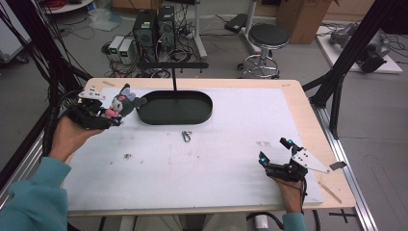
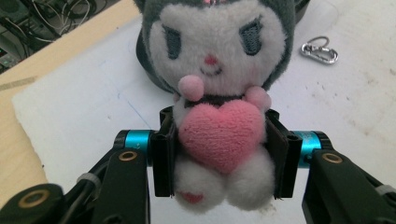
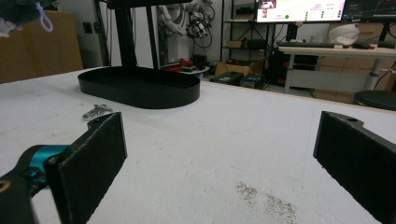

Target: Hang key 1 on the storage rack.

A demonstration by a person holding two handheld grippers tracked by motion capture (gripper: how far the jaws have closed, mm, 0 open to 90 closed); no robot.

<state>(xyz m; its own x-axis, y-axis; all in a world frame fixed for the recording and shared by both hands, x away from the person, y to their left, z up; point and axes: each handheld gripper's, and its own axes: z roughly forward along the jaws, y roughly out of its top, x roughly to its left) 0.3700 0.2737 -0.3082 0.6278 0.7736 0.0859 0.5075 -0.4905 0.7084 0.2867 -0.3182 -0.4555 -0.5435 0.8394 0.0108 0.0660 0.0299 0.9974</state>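
A small plush toy (image 2: 215, 93) is clamped between the jaws of the left gripper (image 2: 219, 156), which is held at the far left of the white mat (image 1: 231, 144), just left of the black oval tray (image 1: 175, 107). The toy is seen with a white face, dark grey hood and ears, dark stitched eyes, a small pink nose, and a pink heart (image 2: 220, 135) pressed against its chest by two pink paws; its white feet hang below the jaw pads, which are closed on its body at both sides. From the high view the toy (image 1: 121, 103) is seen raised off the mat. A silver carabiner clip (image 1: 186, 136) lies on the mat near the tray. The right gripper (image 1: 274, 151) is rested at the near right, its jaws spread wide apart with nothing between them
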